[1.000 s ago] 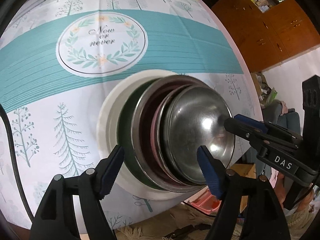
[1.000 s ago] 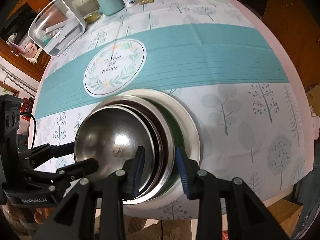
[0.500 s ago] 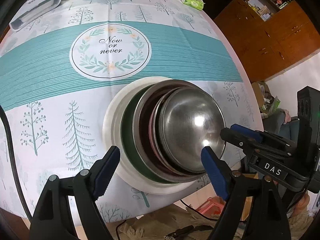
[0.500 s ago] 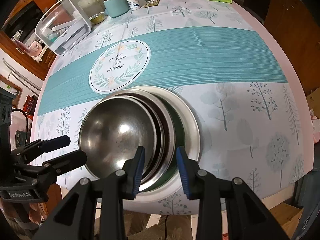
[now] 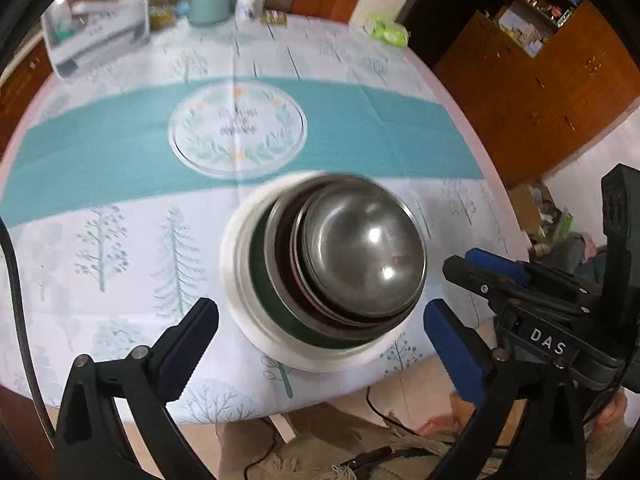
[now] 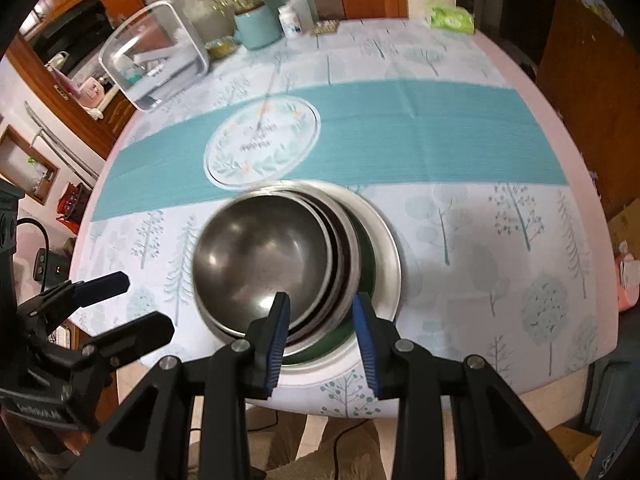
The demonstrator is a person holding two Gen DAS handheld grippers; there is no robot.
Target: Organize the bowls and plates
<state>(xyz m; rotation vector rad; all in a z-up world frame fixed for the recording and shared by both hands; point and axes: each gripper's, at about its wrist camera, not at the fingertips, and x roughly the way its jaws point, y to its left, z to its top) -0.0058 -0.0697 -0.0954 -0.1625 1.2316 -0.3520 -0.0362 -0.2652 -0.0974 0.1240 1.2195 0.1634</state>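
Sitting near the front edge of the round table [image 6: 500, 152], one nested stack of dishes serves as the landmark: a steel bowl [image 6: 260, 264] on top, a second steel rim just under it, a dark reddish dish, a green dish [image 5: 262, 280], and a white plate [image 6: 386, 256] at the bottom. That makes five layers as far as the rims can be counted; motion blur smears the edges.

Left of the stack, the left gripper [image 5: 320, 328] has its two blue-padded jaws spread wide. They have just been opening, and they straddle the stack's near side with nothing pressed between them. Just in front of the stack, the right gripper [image 6: 320, 334] holds its two jaws narrowly apart, empty, and clear of the dishes.

Behind the stack lies one round printed emblem [image 6: 262, 142] on a teal band of the tablecloth. Far behind it, from left to right, stand one clear plastic box [image 6: 156, 54], one teal canister [image 6: 256, 26], one white bottle [image 6: 294, 14], and one green packet [image 6: 450, 18].
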